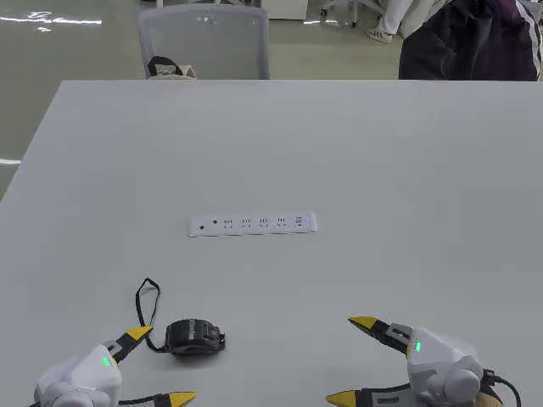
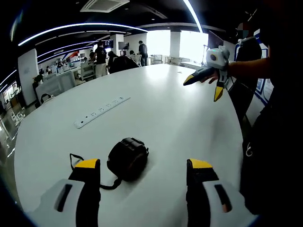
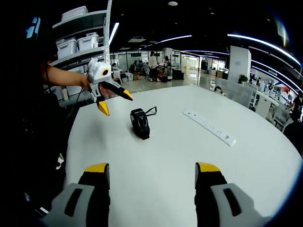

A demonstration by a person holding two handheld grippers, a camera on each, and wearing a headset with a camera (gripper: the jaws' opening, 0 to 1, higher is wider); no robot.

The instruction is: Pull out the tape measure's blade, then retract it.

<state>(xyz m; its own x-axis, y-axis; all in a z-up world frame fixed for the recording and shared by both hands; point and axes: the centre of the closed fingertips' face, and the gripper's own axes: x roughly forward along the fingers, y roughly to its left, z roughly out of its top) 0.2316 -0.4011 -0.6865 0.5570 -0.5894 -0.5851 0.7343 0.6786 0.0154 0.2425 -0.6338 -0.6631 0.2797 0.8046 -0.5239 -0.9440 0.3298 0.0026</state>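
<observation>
Just ahead of the empty, wide-spread left gripper (image 1: 165, 363), the black tape measure (image 1: 194, 337).

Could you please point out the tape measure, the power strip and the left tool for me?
tape measure (image 1: 194, 337): head view, centre of its black case.
power strip (image 1: 253, 224): head view, middle of its white top face.
left tool (image 1: 161, 364): head view, midway between its yellow fingertips.
</observation>
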